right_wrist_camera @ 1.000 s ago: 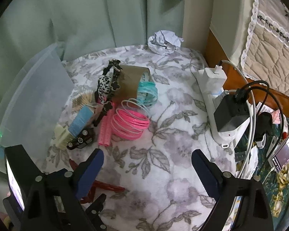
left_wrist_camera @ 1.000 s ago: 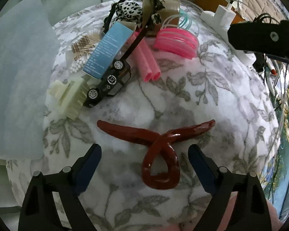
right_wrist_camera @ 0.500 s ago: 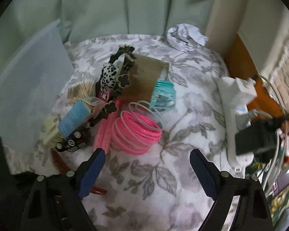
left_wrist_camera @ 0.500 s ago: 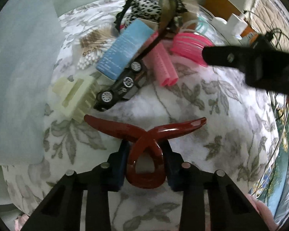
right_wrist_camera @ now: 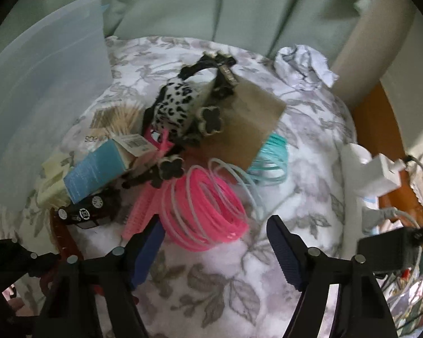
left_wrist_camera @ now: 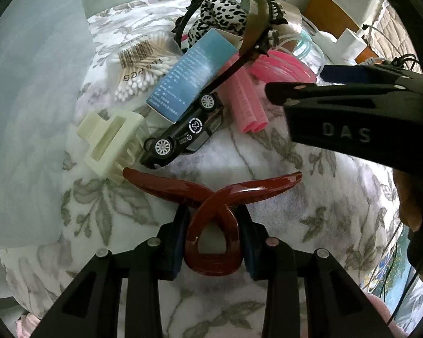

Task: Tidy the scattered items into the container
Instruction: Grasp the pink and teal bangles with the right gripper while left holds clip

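My left gripper (left_wrist_camera: 212, 225) is shut on the loop of a dark red hair claw (left_wrist_camera: 211, 197) that lies on the floral cloth. Just beyond it lie a black toy car (left_wrist_camera: 183, 135), a cream hair claw (left_wrist_camera: 112, 140), a blue box (left_wrist_camera: 191, 76), pink rollers (left_wrist_camera: 245, 101) and cotton swabs (left_wrist_camera: 138, 70). My right gripper (right_wrist_camera: 214, 245) is open and empty, hovering just in front of the pink spring coil (right_wrist_camera: 205, 208). It also shows in the left wrist view (left_wrist_camera: 352, 107) at right. The translucent container (right_wrist_camera: 42, 90) stands at left.
Leopard and black headbands (right_wrist_camera: 177, 104), a brown card (right_wrist_camera: 248, 121) and a teal coil (right_wrist_camera: 270, 157) lie behind the pile. A white power strip with plugs and cables (right_wrist_camera: 374, 174) runs along the right edge. Crumpled paper (right_wrist_camera: 304, 64) sits at the back by the green curtain.
My left gripper moved forward and closed on the red claw's loop. My right gripper moved forward and left toward the pink coil.
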`<control>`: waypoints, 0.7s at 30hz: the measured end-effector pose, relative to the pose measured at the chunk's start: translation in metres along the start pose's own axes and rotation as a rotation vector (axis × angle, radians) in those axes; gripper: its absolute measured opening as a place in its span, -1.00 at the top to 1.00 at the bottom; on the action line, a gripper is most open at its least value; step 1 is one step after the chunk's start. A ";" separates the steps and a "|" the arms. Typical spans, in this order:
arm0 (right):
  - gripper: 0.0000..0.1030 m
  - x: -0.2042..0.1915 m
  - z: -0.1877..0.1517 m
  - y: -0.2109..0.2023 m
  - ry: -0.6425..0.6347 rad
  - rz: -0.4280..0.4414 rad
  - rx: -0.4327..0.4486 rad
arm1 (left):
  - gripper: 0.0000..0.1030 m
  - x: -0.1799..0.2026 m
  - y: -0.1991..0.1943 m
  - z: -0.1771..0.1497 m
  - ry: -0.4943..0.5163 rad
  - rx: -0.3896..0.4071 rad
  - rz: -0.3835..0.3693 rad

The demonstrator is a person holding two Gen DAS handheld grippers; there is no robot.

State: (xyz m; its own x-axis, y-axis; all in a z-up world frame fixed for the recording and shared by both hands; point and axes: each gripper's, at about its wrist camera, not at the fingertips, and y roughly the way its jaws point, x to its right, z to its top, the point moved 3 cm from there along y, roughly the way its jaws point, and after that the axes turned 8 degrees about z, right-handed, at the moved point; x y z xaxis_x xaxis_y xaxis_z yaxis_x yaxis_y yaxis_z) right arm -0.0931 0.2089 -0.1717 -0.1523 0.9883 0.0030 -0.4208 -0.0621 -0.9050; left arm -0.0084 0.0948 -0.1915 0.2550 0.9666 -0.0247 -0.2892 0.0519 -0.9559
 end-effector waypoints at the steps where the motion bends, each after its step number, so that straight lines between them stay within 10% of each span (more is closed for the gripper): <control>1: -0.32 -0.002 0.000 0.001 -0.007 0.008 0.001 | 0.30 -0.001 0.000 -0.001 -0.002 -0.001 -0.001; 21: 0.72 0.046 -0.008 -0.028 0.197 0.034 0.115 | 0.30 -0.018 -0.003 -0.015 -0.021 -0.010 -0.006</control>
State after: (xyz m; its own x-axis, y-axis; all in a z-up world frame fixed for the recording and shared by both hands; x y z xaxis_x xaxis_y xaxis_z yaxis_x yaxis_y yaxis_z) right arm -0.0815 0.2569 -0.1496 0.0048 0.9928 -0.1196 -0.5196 -0.0997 -0.8486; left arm 0.0023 0.0735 -0.1922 0.2374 0.9713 -0.0129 -0.2783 0.0553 -0.9589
